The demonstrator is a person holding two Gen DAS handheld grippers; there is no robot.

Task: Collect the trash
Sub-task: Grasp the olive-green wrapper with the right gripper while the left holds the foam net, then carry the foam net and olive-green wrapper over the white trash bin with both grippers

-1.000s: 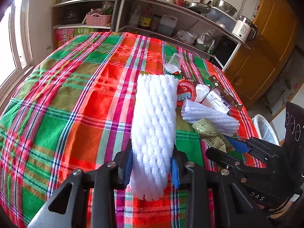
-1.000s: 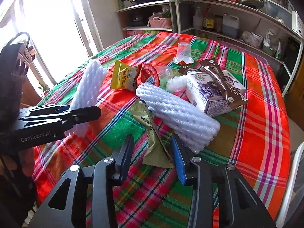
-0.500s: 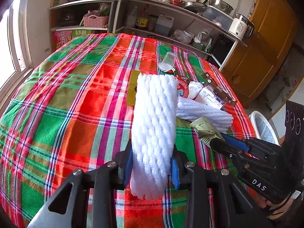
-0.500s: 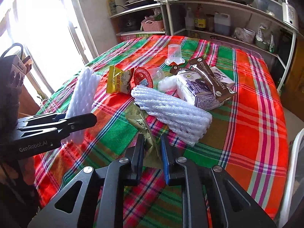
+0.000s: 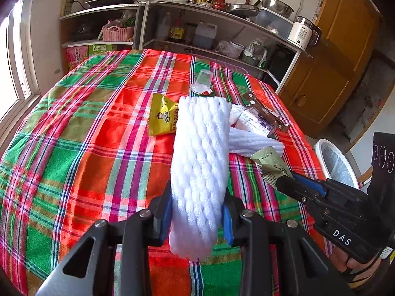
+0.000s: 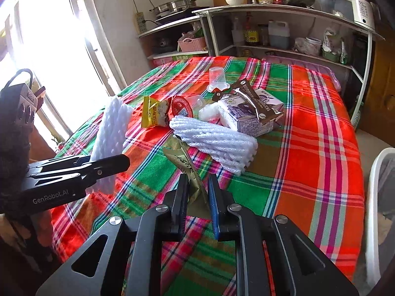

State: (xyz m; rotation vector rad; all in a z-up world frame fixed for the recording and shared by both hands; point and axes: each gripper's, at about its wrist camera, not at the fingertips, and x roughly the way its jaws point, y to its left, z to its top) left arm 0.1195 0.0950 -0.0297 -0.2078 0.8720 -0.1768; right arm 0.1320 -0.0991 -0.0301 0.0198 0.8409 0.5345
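Note:
My left gripper (image 5: 196,212) is shut on a white foam fruit net (image 5: 200,162), held upright above the plaid tablecloth (image 5: 86,135); that net (image 6: 109,138) also shows at the left of the right wrist view. My right gripper (image 6: 196,192) is shut on an olive-green wrapper (image 6: 187,167), lifted a little off the cloth; the wrapper (image 5: 270,162) sticks out of its tips in the left wrist view. A second foam net (image 6: 214,140), a yellow snack packet (image 6: 154,112), a red round lid (image 6: 181,106), a milk carton (image 6: 249,116) and a clear cup (image 6: 217,79) lie on the table.
A white bin (image 5: 335,162) with a clear liner stands on the floor past the table's right edge. Shelves (image 5: 222,32) with bottles, pots and a kettle run along the far wall. A window is to the left, a wooden cabinet (image 5: 345,61) to the right.
My right gripper closed on the olive-green wrapper and drew it back and up from beside the second foam net. The left gripper rose slightly with its net, uncovering the yellow packet.

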